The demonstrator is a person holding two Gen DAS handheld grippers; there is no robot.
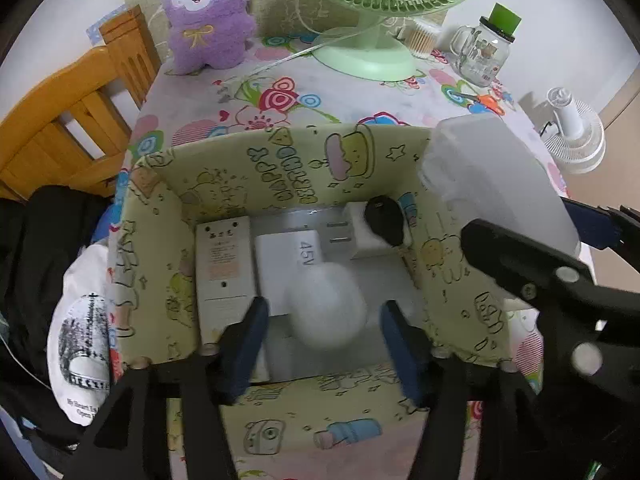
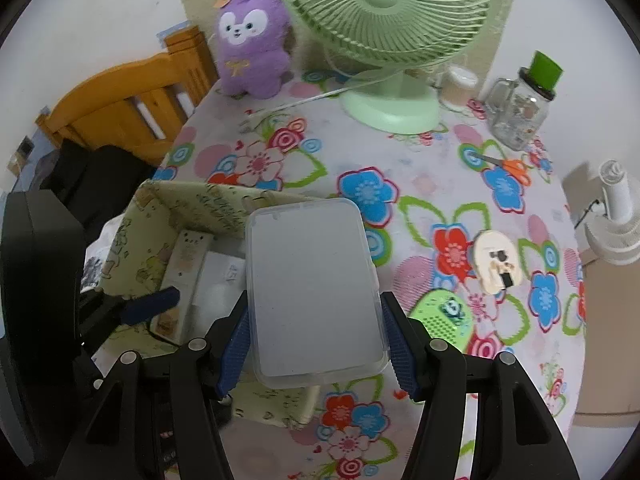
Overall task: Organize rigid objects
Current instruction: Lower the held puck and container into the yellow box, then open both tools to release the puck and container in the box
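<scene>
A yellow cartoon-print fabric bin [image 1: 224, 160] stands on the flowered table; it also shows in the right wrist view [image 2: 188, 204]. Inside lie a white 45W charger [image 1: 288, 256], a white flat device [image 1: 222, 268] and a black plug [image 1: 384, 220]. A blurred white round object [image 1: 326, 308] sits in the gap between my left gripper's [image 1: 324, 340] spread fingers, over the bin. My right gripper [image 2: 316, 328] is shut on a clear plastic box [image 2: 312, 284], held above the bin's right edge; the box also shows in the left wrist view [image 1: 492, 176].
On the table: a green fan [image 2: 384, 20], a purple plush [image 2: 252, 36], a glass jar with green lid [image 2: 524, 108], orange scissors [image 2: 512, 166], a cream round item [image 2: 498, 260] and a green toy [image 2: 444, 312]. A wooden chair [image 1: 68, 108] stands left.
</scene>
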